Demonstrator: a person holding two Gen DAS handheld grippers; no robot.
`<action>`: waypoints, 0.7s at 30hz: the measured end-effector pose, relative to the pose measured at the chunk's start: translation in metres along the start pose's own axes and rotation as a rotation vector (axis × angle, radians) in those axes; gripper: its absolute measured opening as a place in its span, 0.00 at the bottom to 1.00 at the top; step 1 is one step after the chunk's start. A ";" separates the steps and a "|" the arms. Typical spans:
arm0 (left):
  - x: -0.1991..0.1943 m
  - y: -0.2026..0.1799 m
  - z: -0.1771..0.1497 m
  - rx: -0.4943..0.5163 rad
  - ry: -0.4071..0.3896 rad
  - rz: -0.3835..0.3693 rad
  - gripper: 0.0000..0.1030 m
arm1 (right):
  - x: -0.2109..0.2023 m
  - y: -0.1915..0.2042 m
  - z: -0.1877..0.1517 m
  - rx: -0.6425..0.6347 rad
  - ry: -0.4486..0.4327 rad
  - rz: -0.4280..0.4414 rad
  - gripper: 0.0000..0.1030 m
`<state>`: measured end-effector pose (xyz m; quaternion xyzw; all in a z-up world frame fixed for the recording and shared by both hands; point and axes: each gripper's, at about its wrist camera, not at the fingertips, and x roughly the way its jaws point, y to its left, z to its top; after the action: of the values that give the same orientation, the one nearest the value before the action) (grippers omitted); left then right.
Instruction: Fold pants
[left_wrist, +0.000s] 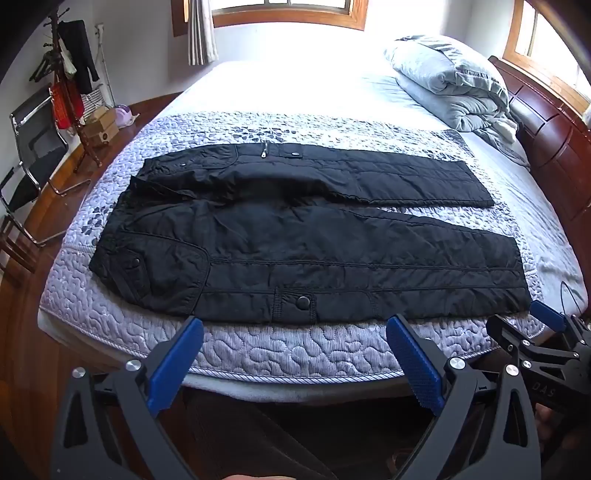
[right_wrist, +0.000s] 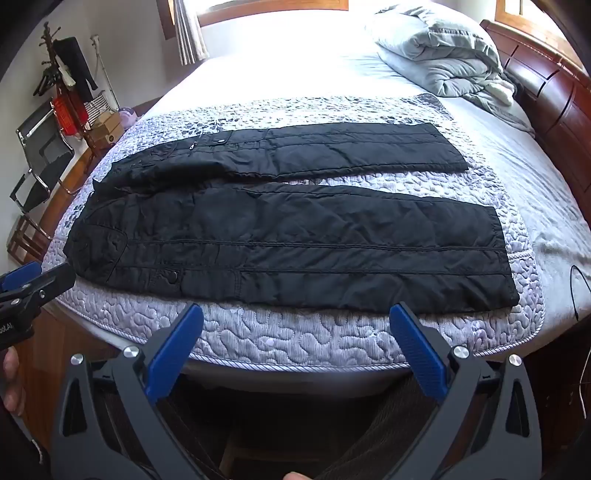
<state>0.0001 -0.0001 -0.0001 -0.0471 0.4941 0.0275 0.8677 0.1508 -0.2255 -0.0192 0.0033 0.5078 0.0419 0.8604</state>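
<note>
On the near part of a bed, a pair of black quilted padded pants (left_wrist: 295, 236) lies spread flat and unfolded, waistband to the left, cuffs to the right. Its two legs run side by side across the bed, parted by a narrow wedge of bedding that widens toward the cuffs. The near leg's long edge lies just inside the mattress edge (left_wrist: 280, 354), with a strip of bare quilted cover between them; a snap-button tab (left_wrist: 303, 302) sits on that edge.

Both grippers hover off the bed's near side, short of the pants and touching nothing. The left gripper (left_wrist: 295, 332) has its blue-padded fingers spread wide with nothing between them, its tips over the mattress border. The right gripper (right_wrist: 295, 317) is likewise wide apart and empty, and shows at the right of the left view, near the cuff corner. A bit of a hand appears at the lower edge of each view.

A grey-and-white pebble-patterned quilted mattress cover (right_wrist: 369, 339) lies under the pants; beyond it a pale sheet stretches bare to the far side. A rumpled pale grey duvet (left_wrist: 450, 81) is heaped at the far right corner, well apart from the pants, beside a dark red wooden headboard (left_wrist: 554, 140). On the left, over a wooden floor, stand a metal-framed black chair (left_wrist: 33, 155) and a wooden coat stand (left_wrist: 70, 85) hung with clothes. Bright windows with wooden frames face the cameras.
</note>
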 end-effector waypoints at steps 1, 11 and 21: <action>0.000 0.000 0.000 0.001 -0.002 0.000 0.97 | 0.000 0.000 0.000 0.001 0.001 0.001 0.98; -0.001 0.000 0.000 0.003 -0.003 0.001 0.97 | -0.002 0.001 0.002 0.004 0.005 0.005 0.98; -0.001 0.000 -0.002 0.004 -0.007 0.008 0.96 | 0.002 0.001 0.001 0.009 0.008 0.006 0.98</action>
<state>-0.0018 -0.0007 -0.0005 -0.0431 0.4913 0.0303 0.8694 0.1528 -0.2240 -0.0207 0.0083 0.5113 0.0421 0.8583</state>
